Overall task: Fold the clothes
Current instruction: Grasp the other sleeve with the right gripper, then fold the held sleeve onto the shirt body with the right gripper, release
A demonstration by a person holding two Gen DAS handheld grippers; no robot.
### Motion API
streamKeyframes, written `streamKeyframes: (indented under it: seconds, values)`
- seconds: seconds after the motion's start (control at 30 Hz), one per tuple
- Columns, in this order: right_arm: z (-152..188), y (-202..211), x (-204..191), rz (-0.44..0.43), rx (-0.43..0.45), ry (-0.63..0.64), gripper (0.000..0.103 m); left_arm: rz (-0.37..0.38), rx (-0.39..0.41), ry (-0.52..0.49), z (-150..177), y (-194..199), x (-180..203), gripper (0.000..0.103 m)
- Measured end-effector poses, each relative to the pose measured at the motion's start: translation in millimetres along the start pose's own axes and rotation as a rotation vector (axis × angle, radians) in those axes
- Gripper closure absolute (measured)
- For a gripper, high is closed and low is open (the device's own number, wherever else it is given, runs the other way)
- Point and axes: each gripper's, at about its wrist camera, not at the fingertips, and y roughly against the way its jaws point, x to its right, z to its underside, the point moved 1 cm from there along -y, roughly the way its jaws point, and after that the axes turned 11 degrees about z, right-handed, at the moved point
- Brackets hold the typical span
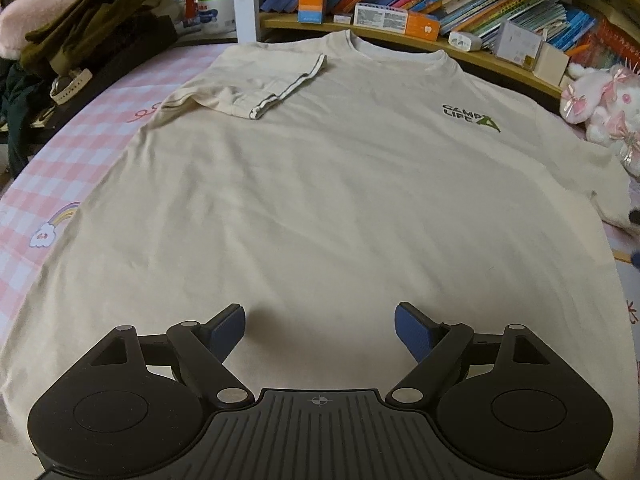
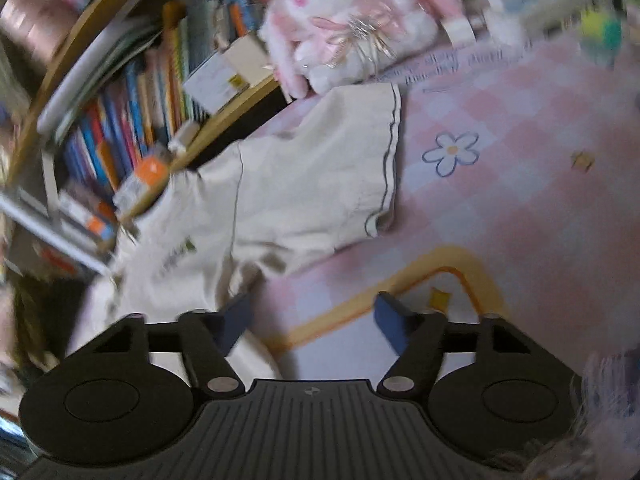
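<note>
Sleeve-folding step: my left gripper (image 1: 320,320), jaws spread and empty, hovers over the beige T-shirt (image 1: 320,200) lying flat on the pink checked bedsheet (image 1: 60,168), 1 sleeve (image 1: 256,84) already folded in. My right gripper (image 2: 312,316), jaws apart and empty, faces the other sleeve (image 2: 320,172); next, I judge, it must pinch that cuff.

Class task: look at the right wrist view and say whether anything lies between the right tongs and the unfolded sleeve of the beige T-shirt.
Nothing visible does. The right tongs stand open over bare pink bedsheet, and the sleeve lies flat ahead of them. The plush rabbit sits beyond the sleeve's far end, not in the path.
</note>
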Motion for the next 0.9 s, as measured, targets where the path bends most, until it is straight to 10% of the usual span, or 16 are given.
streamKeyframes:
  seconds: [0.3,0.43,0.53,0.67,0.8,0.9]
  values:
    - [-37.6,-28.4,32.8,-0.077,-0.032,-0.481,0.057,-0.023,0.000,-0.007,-2.0,5.2,-3.7,0.019]
    - [-39.9,-28.7,23.6,0.041,-0.017,-0.453,0.093,-0.022,0.000,0.010,-1.0,6.0,-10.9,0.019]
    - [-42.2,-24.2,10.9,0.130,0.046,-0.396,0.095,-0.019,-0.004,0.016,0.9,6.3,-17.7,0.019]
    - [-49.5,-15.3,-43.0,0.193,0.210,-0.106,0.095,-0.016,0.003,0.044,4.3,9.6,-33.7,0.019]
    - [-34.2,-25.3,-142.8,0.179,0.298,0.468,0.095,-0.027,0.011,0.096,6.9,14.3,-52.8,0.019]
    - [11.8,-53.1,-206.1,0.105,0.200,0.913,0.095,-0.034,0.023,0.133,4.6,16.6,-65.0,0.019]
